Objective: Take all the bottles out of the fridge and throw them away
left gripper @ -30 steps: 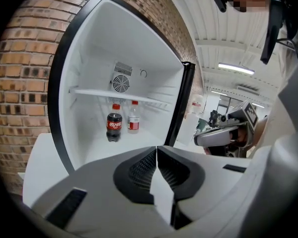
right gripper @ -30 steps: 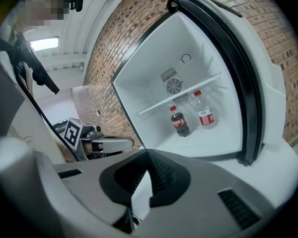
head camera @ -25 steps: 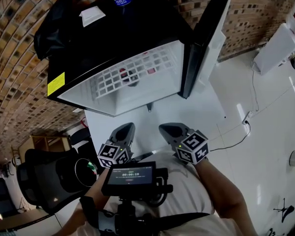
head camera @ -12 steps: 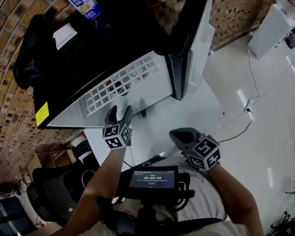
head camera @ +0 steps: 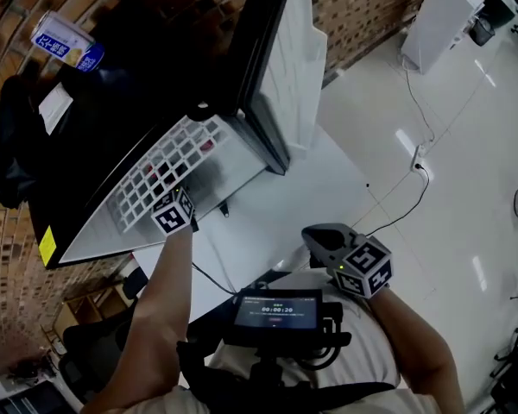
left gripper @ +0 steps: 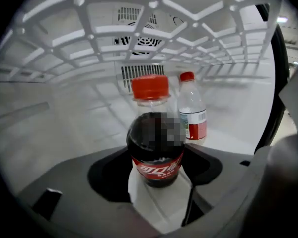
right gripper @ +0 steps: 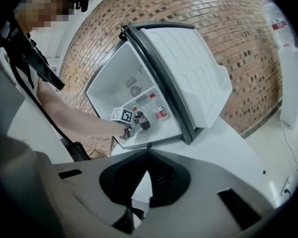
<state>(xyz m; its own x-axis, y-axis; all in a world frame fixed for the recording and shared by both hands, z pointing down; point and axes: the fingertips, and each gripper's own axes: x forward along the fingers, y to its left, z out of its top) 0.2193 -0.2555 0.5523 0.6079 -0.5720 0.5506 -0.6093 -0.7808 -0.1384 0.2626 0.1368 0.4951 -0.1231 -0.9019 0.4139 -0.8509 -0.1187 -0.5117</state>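
A black fridge stands on a white table at about 10 o'clock in the head view, with its door swung open. The left gripper reaches into the fridge under the white shelf. Its jaws have just been opening and now stand wide. A cola bottle with a red cap stands upright on the fridge floor between the jaw tips, in the gap, with the pads not pressing on it, so it is loose, not gripped. A water bottle, also red-capped and upright, stands just beside the cola at its 1 o'clock, deeper in and beyond the jaws.

The right gripper hangs over the near table edge at about 5 o'clock from the fridge mouth, well apart from both bottles. It points toward the fridge, its jaw tips are closed together, and nothing is between them.
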